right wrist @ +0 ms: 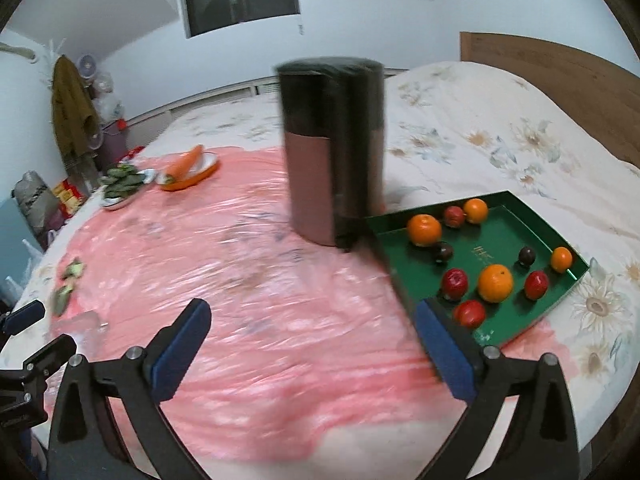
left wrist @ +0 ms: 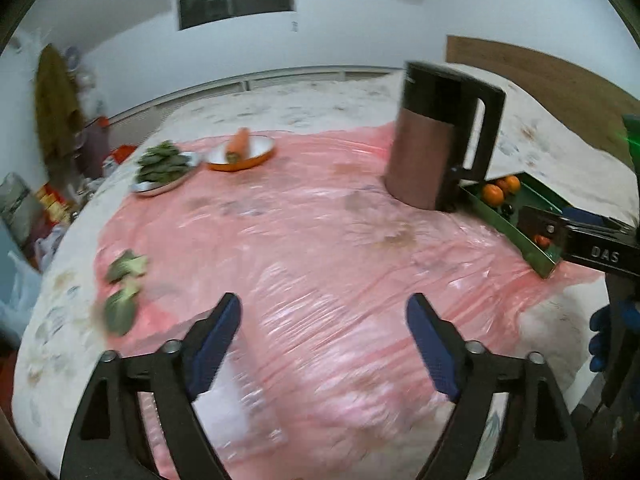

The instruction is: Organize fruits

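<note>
A green tray (right wrist: 504,232) lies on the bed at the right and holds several fruits: oranges (right wrist: 495,282), red fruits (right wrist: 454,281) and small dark ones (right wrist: 526,256). My right gripper (right wrist: 312,306) hangs open and empty over the pink plastic sheet, and its right finger reaches the tray's near corner. My left gripper (left wrist: 324,304) is also open with nothing between its blue pads, over the sheet left of the tray (left wrist: 504,226). In the left wrist view only two oranges (left wrist: 493,194) show clearly, because a black tool body covers much of the tray.
A tall brown and black jug (right wrist: 332,168) stands right against the tray's far left corner. Far left are an orange plate with a carrot (left wrist: 240,152) and a plate of greens (left wrist: 164,168). Loose leaf pieces (left wrist: 124,288) lie near the sheet's left edge. A wooden headboard (right wrist: 560,68) stands behind.
</note>
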### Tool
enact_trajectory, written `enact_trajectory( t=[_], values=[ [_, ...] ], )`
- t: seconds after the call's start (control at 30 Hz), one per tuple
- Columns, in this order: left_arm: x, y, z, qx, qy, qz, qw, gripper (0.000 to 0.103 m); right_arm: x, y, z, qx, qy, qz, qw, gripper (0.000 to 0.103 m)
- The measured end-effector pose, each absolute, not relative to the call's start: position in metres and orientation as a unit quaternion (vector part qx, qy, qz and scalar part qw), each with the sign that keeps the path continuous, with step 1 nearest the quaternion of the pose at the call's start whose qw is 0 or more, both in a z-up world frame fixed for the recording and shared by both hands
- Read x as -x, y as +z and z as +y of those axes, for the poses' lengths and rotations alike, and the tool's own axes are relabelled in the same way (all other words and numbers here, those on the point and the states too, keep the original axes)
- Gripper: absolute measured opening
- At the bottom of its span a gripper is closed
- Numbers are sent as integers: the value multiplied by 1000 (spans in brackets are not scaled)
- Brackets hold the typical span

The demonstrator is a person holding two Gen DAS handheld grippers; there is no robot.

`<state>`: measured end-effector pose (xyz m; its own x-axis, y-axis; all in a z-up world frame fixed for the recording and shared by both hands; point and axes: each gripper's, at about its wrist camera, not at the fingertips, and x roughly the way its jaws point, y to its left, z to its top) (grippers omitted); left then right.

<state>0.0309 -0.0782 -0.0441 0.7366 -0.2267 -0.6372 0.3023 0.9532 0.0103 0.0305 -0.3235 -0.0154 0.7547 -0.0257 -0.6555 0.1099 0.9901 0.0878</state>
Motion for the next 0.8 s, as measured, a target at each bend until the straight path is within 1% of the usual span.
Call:
enact_trajectory(
  t=[0.03,0.07,0.33,0.43,0.63,0.8],
  values=[
    [-25,-40,-70,-56,-131,325,935,94,-27,-11,-317,-58,-30,345,936,103],
    [-22,-38,-64,-54,-123,318,938,96,-23,-6,-310,-51,-31,341,938,103],
    [-12,-19,-24,-31,-64,309,948,97,3,27,-278,-42,-13,308,950,103],
    [0,-11,-14,-16,-63,299,952,101,11,36,-274,-38,-17,300,953,103],
    [19,2,-14,-29,-72,285,955,101,30,44,-280,-61,-34,281,957,103],
    [28,8,-17,-30,-78,284,955,101,39,46,-281,-56,-40,275,959,103]
  ],
)
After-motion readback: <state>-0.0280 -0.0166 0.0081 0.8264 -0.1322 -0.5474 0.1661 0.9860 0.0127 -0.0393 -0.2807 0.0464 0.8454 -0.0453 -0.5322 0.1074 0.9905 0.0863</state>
